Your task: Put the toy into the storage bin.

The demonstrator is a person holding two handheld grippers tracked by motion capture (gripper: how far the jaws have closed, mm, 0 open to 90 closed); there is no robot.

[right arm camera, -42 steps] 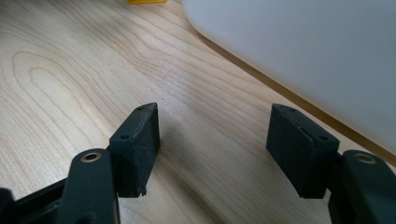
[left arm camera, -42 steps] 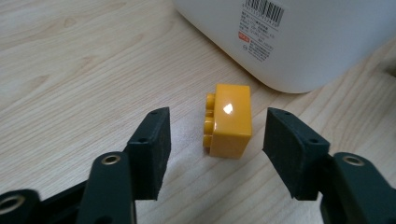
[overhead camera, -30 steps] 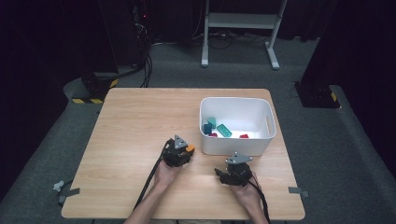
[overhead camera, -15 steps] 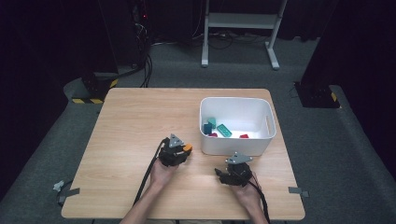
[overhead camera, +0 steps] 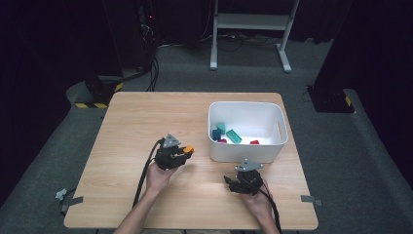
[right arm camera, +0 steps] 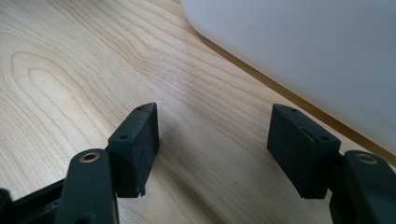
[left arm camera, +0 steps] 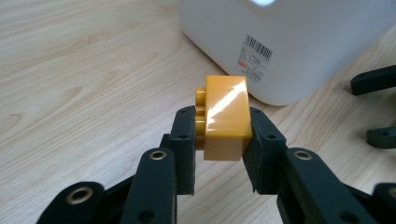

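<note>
My left gripper [left arm camera: 218,135] is shut on an orange toy brick [left arm camera: 225,116], its studs facing left in the left gripper view. In the high view the same brick [overhead camera: 188,149] pokes out of the left gripper [overhead camera: 184,155], lifted over the table a little left of the white bin [overhead camera: 247,148]. The right gripper [right arm camera: 214,140] stands open with nothing between its fingers, low over the wood beside the bin's wall [right arm camera: 299,51]. The high view shows the right gripper [overhead camera: 243,181] just in front of the bin.
Inside the white bin lie several bricks: teal ones [overhead camera: 232,135], a dark blue one [overhead camera: 216,134] and red ones [overhead camera: 254,142]. A barcode label [left arm camera: 253,58] is stuck on the bin's outer wall. The wooden table [overhead camera: 136,117] is bare to the left.
The left hand has risen and shifted slightly with the orange brick held in it. The right gripper has stayed where it was.
</note>
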